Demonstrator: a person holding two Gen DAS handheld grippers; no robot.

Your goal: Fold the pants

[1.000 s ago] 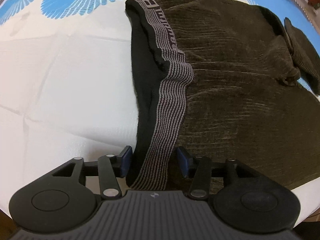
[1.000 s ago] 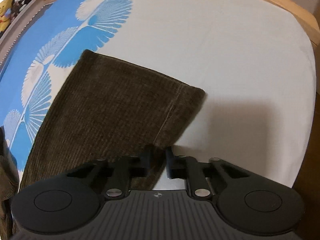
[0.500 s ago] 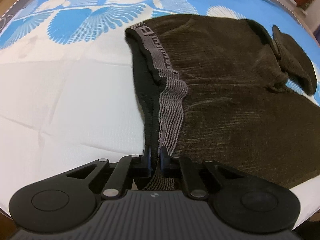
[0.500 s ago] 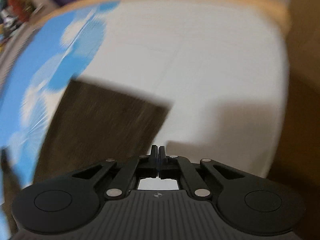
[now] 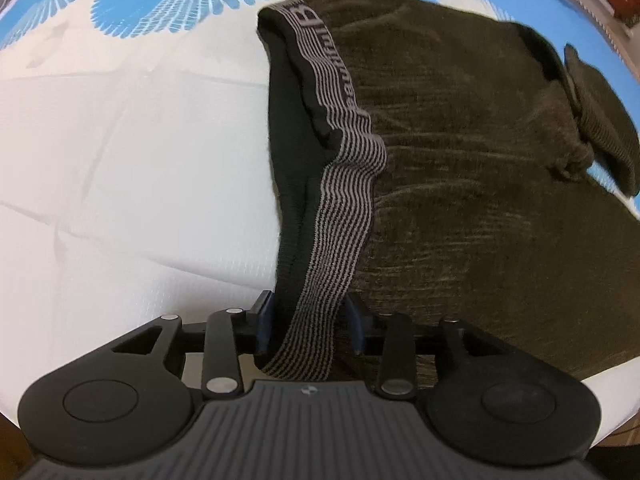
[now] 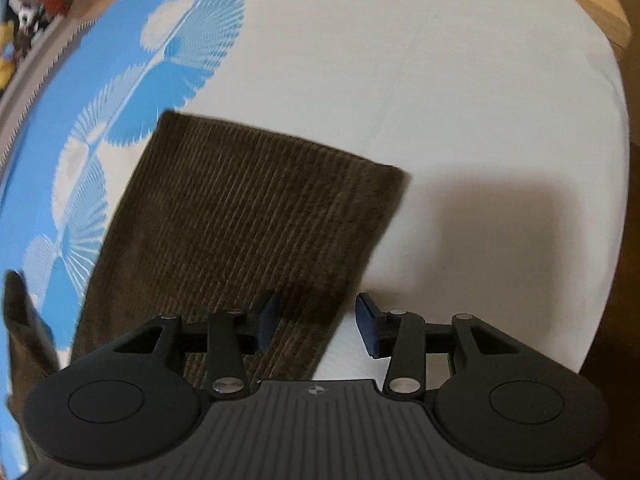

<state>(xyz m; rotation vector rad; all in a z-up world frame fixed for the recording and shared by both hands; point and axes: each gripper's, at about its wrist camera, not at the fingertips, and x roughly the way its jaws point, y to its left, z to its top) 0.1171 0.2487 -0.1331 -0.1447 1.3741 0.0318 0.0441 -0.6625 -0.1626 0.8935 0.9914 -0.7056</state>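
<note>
Left wrist: left tool (image 5: 308, 326) reopened around waistband (image 5: 340, 184); right tool (image 6: 316, 326) reopened.

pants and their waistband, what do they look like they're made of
Dark olive-brown ribbed pants: probably corduroy or chenille-like knit, going by the fine parallel ridges and soft matte pile. Grey-and-black striped waistband: looks like woven elastic, with thin stripes, woven lettering and a stretchy ripple.

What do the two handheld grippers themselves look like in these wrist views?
The left gripper and right gripper look alike: matte black linkage arms with silver pivot pins, round black discs at either side, a ribbed dark-grey body bearing a small round crosshair mark, and dark blue pads on the fingertips. No cables or sleeves show.
</note>
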